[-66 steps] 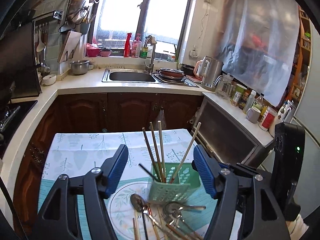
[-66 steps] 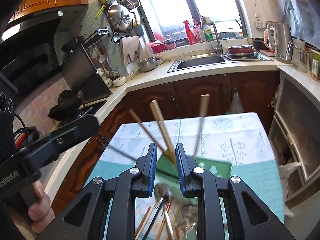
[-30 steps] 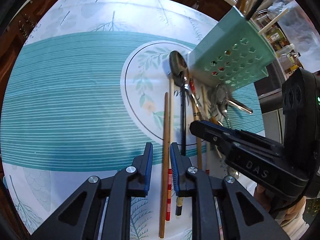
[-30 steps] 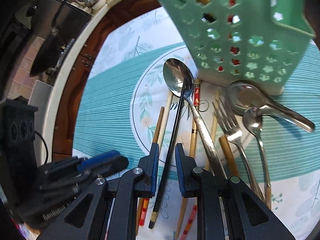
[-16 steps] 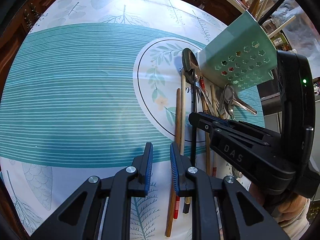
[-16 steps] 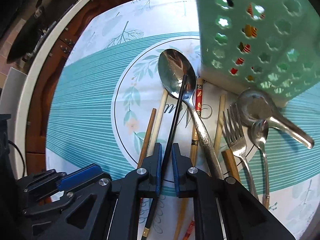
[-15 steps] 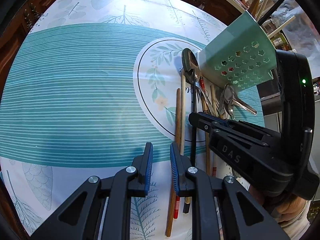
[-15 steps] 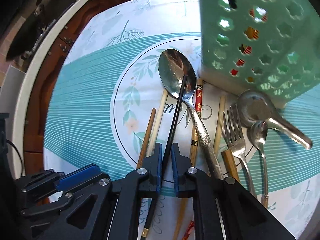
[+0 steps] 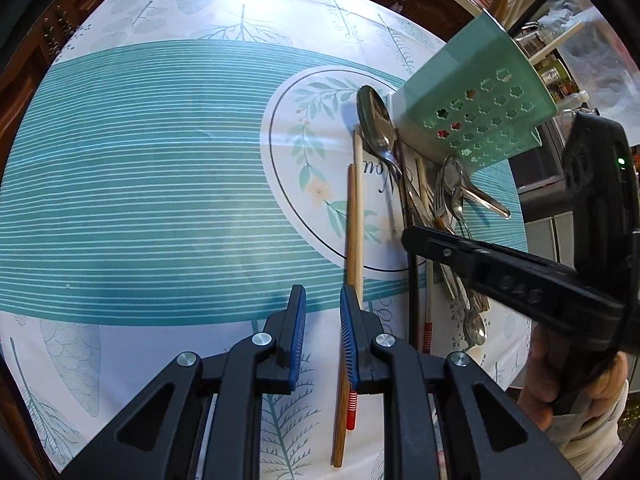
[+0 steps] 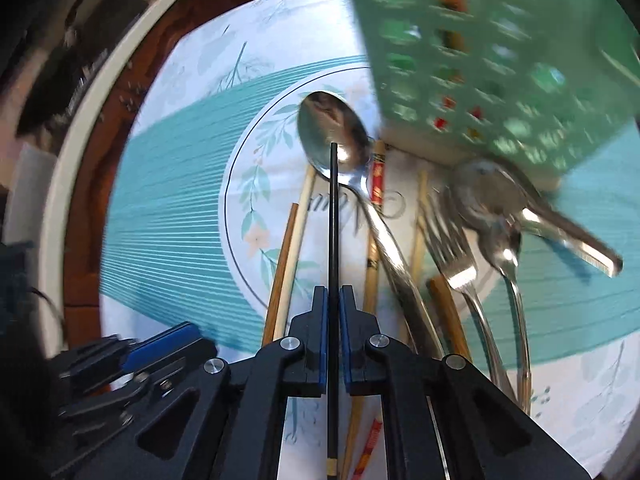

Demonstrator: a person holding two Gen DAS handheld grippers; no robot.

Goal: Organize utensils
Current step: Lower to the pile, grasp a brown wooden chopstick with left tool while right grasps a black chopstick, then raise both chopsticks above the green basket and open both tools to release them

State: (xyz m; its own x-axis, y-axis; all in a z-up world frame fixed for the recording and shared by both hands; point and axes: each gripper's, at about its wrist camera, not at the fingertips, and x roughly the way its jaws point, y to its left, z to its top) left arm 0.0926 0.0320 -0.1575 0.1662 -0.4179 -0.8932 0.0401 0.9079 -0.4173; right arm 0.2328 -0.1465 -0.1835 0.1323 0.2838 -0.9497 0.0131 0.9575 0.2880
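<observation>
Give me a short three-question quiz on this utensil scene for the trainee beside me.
1. True or false: the right gripper is shut on the black chopstick.
2. Where does the green holder stand? A) on the floor B) on the tablecloth, by the large spoon C) in the sink
3. Fill in: the left gripper has ____ between its pads.

Key: 1 true. 2 B. 3 nothing; the brown chopstick lies beside it on the cloth.
</observation>
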